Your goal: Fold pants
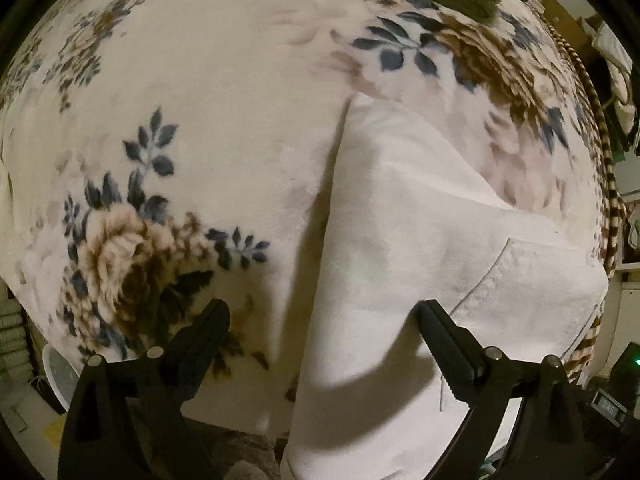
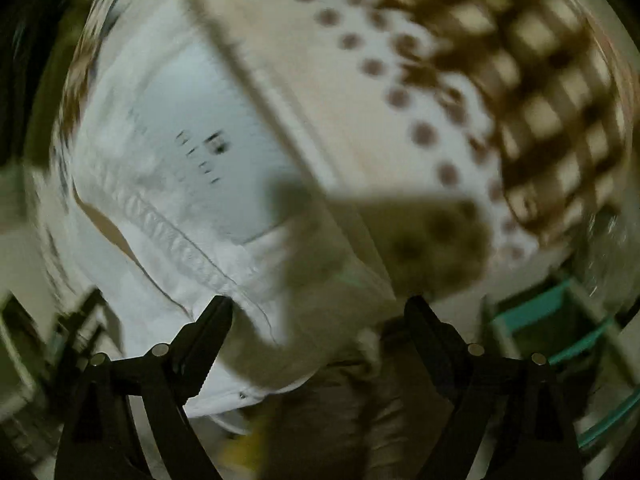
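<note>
White pants (image 1: 400,240) lie flat on the floral blanket (image 1: 180,100) beneath both wide-open, empty grippers, left (image 1: 324,312) and right (image 2: 318,308), seemingly poised over the waistband to grasp it for folding.

We see white pants (image 1: 400,240) lying flat on a floral fleece blanket (image 1: 180,100), folded into a long narrow strip that runs from the near edge up toward the middle of the bed. A stitched patch pocket (image 1: 532,292) shows on the upper layer, near the blanket's checked border. In the blurred right wrist view, we make out the waist end (image 2: 192,208): a puckered seam, an inner label with dark print, and cloth spilling over the bed's edge.
</note>
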`<state>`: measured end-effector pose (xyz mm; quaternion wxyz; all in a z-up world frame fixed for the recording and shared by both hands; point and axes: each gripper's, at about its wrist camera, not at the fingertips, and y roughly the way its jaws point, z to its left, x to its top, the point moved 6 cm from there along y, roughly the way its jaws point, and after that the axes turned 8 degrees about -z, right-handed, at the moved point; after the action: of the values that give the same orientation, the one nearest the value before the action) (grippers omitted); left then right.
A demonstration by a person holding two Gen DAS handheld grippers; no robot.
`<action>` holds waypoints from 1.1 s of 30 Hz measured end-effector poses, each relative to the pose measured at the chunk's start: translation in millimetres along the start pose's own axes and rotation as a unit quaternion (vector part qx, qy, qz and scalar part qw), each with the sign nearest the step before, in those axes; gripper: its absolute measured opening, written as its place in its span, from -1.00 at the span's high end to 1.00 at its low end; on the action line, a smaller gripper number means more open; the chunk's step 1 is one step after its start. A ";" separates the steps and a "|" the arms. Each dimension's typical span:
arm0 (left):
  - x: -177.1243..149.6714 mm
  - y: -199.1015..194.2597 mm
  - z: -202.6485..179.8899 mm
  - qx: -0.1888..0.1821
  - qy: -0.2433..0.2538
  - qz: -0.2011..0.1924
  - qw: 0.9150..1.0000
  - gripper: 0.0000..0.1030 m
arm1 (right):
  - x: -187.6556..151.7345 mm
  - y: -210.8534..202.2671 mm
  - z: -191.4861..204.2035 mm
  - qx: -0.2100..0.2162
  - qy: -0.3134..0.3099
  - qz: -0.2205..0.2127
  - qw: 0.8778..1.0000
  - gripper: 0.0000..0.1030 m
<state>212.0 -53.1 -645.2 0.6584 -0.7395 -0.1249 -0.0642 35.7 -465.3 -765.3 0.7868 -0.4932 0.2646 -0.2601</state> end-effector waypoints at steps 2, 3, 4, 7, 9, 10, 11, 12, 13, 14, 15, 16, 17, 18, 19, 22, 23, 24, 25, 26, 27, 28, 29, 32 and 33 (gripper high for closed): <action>-3.9 -2.2 0.9 -0.003 -0.006 0.000 1.000 -0.89 | -1.9 6.9 -4.1 0.059 0.044 0.004 0.997 -0.42; -7.4 -3.5 1.3 -0.004 -0.007 0.000 1.000 -0.89 | -1.4 4.9 -4.0 0.066 0.050 -0.008 0.997 0.00; -11.7 -4.9 2.8 -0.003 -0.006 0.001 1.000 -0.89 | -1.5 -2.3 -1.6 0.054 0.038 -0.034 0.997 0.17; -21.0 -6.4 0.4 -0.007 0.001 0.003 1.000 -0.89 | -10.3 -33.3 0.8 0.033 0.017 -0.083 0.996 0.59; -27.6 -4.8 -3.8 -0.010 0.007 0.007 1.000 -0.89 | -16.6 -52.2 -1.2 0.035 0.013 -0.097 0.995 0.60; -29.0 -4.3 -5.7 -0.013 0.010 0.007 1.000 -0.88 | -22.7 -57.1 -2.8 0.031 0.008 -0.097 0.995 0.61; -31.7 -3.2 -10.0 -0.014 0.014 0.007 1.000 -0.89 | -25.3 -58.8 -9.3 0.024 0.003 -0.094 0.995 0.61; -34.1 -1.6 -13.8 -0.012 0.018 0.006 1.000 -0.89 | -27.3 -53.3 -10.8 0.021 -0.003 -0.084 0.996 0.60; -35.0 0.0 -17.1 -0.010 0.021 0.007 1.000 -0.89 | -27.4 -41.3 -13.4 0.024 -0.005 -0.064 0.998 0.55; -36.6 0.9 -19.9 -0.013 0.020 0.007 1.000 -0.89 | -26.4 -29.6 -15.6 0.030 0.003 -0.048 0.998 0.50; -35.5 1.5 -19.4 -0.017 0.016 0.009 1.000 -0.88 | -23.3 -22.9 -23.3 0.037 0.018 -0.036 0.999 0.30; -36.1 2.0 -19.9 -0.021 0.012 0.009 1.000 -0.89 | -21.7 -20.1 -27.0 0.069 0.033 -0.030 0.997 0.16; -36.8 0.9 -19.5 -0.029 0.006 0.010 1.000 -0.89 | -23.4 -18.3 -23.4 0.099 0.039 -0.026 0.994 0.02; -38.1 -0.1 -19.5 -0.041 0.000 0.009 0.999 -0.89 | -25.8 -18.5 -20.6 0.141 0.039 -0.021 0.989 -0.31; -38.8 -0.6 -16.9 -0.048 -0.003 0.010 0.999 -0.89 | -26.9 -16.6 -17.8 0.155 0.031 -0.017 0.987 -0.50; -50.1 3.6 -15.5 -0.075 -0.017 0.026 0.997 -0.89 | -39.8 8.5 -5.0 0.156 -0.018 0.031 0.987 -0.55; -53.5 5.8 -15.4 -0.079 -0.020 0.031 0.996 -0.89 | -43.8 18.8 -0.3 0.160 -0.027 0.048 0.986 -0.55; -54.9 6.1 -16.9 -0.083 -0.023 0.036 0.996 -0.89 | -45.7 25.2 4.7 0.165 -0.033 0.053 0.984 -0.55; -59.1 8.8 -16.6 -0.091 -0.026 0.042 0.995 -0.89 | -46.3 27.0 9.8 0.170 -0.040 0.047 0.984 -0.54; -63.5 11.3 -18.6 -0.096 -0.027 0.047 0.994 -0.89 | -46.9 28.3 17.8 0.161 -0.052 0.037 0.985 -0.54; -64.3 12.0 -20.2 -0.098 -0.027 0.051 0.994 -0.89 | -49.6 23.0 24.5 0.154 -0.069 0.022 0.985 -0.53; -62.6 11.1 -25.2 -0.101 -0.025 0.054 0.993 -0.89 | -50.6 16.6 30.6 0.151 -0.084 0.003 0.985 -0.38; -64.0 12.7 -26.0 -0.102 -0.023 0.056 0.993 -0.89 | -51.1 7.7 35.4 0.147 -0.097 -0.014 0.984 -0.26; -64.4 15.9 -27.3 -0.113 -0.026 0.060 0.991 -0.89 | -49.2 -16.7 38.3 0.169 -0.095 -0.043 0.980 0.09; -64.8 17.8 -27.8 -0.116 -0.031 0.061 0.991 -0.89 | -47.9 -18.3 38.8 0.174 -0.099 -0.045 0.979 0.10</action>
<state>156.4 -89.0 -675.6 0.5663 -0.8190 -0.0910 -0.0151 24.4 -415.3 -726.4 0.8706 -0.3834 0.1134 -0.2868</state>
